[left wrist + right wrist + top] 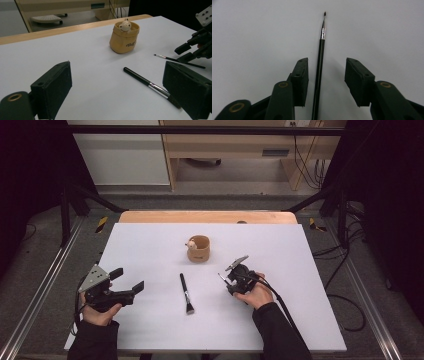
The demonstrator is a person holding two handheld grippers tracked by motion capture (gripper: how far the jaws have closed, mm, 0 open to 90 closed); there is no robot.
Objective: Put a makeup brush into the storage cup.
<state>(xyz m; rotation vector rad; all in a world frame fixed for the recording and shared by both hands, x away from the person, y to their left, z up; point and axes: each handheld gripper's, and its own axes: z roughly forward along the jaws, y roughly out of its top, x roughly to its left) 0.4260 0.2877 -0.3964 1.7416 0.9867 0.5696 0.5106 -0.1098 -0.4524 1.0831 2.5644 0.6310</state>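
Right gripper low over the table, jaws apart with a thin brush lying lengthwise in the gap, nearer the left pad; pads not on it yet as far as the right gripper view shows. The handle runs up between the jaws, fine tip pointing away. Judgement: the step in hand is the pinch on this thin brush. To do it well, centre the handle between the pads before closing, stay low so the pads meet the handle rather than ride over it, and close square to the shaft; a slim round handle will likely roll or skate off if one pad strikes first. Grip behind the metal ferrule, not on the bristles. Outward: in the high view the right gripper sits right of centre, with the thin brush poking out to its left. A thick brush lies mid-table, well apart, handle pointing toward the far side, head nearest the person. Beyond it stands a tan pot with a small figure at its rim, upright and open-topped. Left gripper hovers at the left, jaws wide apart, nothing between them. Nothing lies between the right gripper and the pot; the thick brush is off to the side of that path.
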